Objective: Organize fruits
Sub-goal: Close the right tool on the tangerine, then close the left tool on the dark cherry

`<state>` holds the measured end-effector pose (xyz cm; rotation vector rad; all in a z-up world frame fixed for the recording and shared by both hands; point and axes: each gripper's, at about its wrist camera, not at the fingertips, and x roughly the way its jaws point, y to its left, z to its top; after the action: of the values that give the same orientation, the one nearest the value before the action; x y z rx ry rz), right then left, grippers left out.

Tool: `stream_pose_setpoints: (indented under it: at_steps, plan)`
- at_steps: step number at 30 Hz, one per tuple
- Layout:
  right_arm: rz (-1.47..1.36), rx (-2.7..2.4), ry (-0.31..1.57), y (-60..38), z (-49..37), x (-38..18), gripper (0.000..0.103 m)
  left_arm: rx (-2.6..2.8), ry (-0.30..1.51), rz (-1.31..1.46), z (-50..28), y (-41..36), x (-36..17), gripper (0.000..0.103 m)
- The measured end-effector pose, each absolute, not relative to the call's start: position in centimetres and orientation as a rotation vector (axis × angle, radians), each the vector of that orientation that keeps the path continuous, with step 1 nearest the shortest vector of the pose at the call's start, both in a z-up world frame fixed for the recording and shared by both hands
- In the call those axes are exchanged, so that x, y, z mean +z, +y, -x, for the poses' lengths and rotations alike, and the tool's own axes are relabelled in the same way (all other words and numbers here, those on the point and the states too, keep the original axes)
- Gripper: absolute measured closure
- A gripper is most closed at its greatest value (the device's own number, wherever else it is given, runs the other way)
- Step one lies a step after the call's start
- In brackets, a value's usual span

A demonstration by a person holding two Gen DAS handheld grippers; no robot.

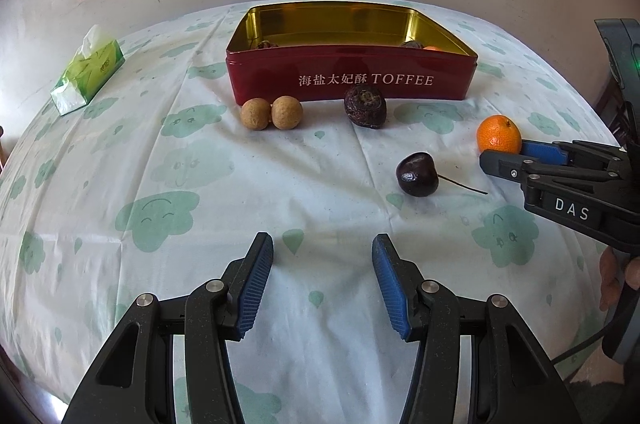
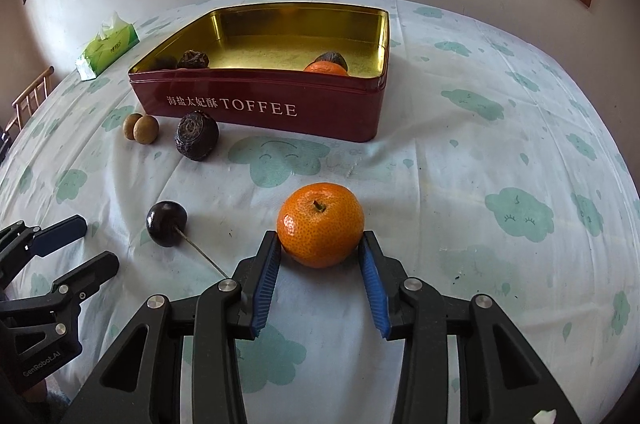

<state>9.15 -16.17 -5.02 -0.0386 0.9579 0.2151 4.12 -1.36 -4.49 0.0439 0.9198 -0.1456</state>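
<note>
Left wrist view: left gripper (image 1: 322, 274) hovers over the table's near edge, jaws released, nothing between them. Red toffee tin (image 1: 352, 79) sits toward the far edge; two longans (image 1: 271, 113), a dark wrinkled fruit (image 1: 365, 105) just in front of it. Cherry (image 1: 418, 174) lies right of middle, thin stem trailing; take it by the body, lightly, since skin looks slick and soft.

Right wrist view: right gripper (image 2: 322, 256) straddles the mandarin (image 2: 321, 224), pads at its sides near the widest girth; whether they are pressing, I cannot tell. Peel looks pebbled, fair friction; fruit probably light, yielding, so a gentle squeeze across the middle.
</note>
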Motion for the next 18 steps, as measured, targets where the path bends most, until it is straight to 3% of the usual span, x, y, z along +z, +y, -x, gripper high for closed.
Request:
stream_pose_setpoints:
  at_steps: [18]
  plan:
    - [-0.052, 0.135, 0.964, -20.4, -7.0, -5.1, 0.066, -0.269, 0.918, -0.055, -5.1, -5.3, -4.3, 0.05]
